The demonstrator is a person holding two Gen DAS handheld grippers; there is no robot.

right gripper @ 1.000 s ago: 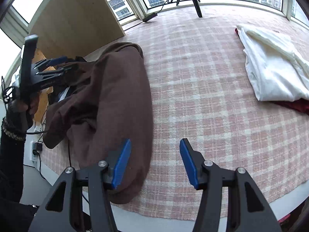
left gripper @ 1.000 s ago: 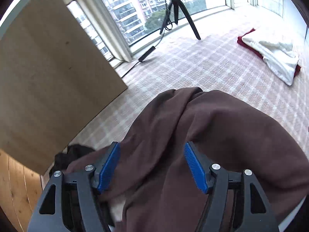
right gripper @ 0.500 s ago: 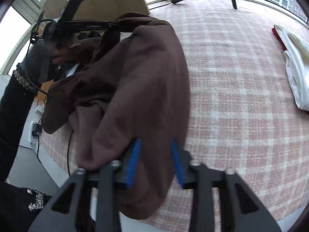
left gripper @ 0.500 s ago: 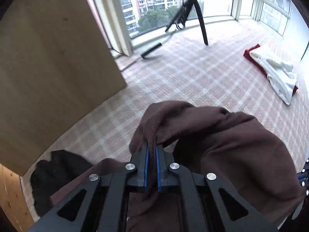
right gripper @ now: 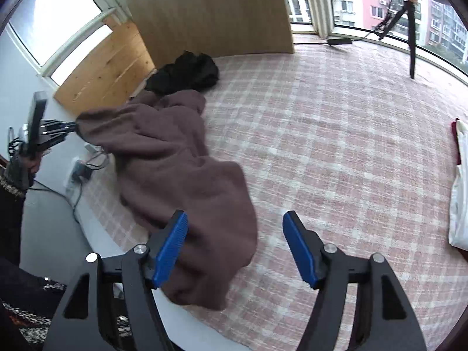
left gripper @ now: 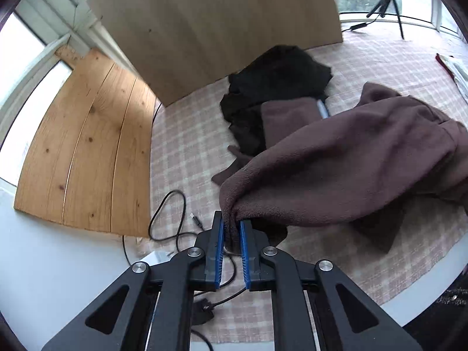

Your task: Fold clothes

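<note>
Left wrist view first: the left gripper [left gripper: 232, 235] has swung away from the window since half a second ago and now faces the wooden panel [left gripper: 222, 23], its blue pads pinched tight on a bunched edge of the brown fleece garment [left gripper: 345, 161]. From that pinch the fleece stretches up and to the right, taut near the pads, sagging farther off. A black garment [left gripper: 275, 87] lies crumpled behind it against the panel. A black cable [left gripper: 166, 219] loops on the checked cloth [left gripper: 181, 146] just left of the gripper, near the cloth's edge.

Over to the right wrist view: the right gripper [right gripper: 235, 248] was nearly closed around the fleece half a second back; now its jaws stand wide apart and grip nothing, the left pad just over the garment's near end. The brown fleece garment [right gripper: 181, 169] lies in a long heap, running from the near edge of the checked cloth [right gripper: 336, 146] up and left to the left gripper [right gripper: 73, 125], which lifts its far corner. To the right the cloth is open all the way to a white garment [right gripper: 459, 199] at the far right.
</note>
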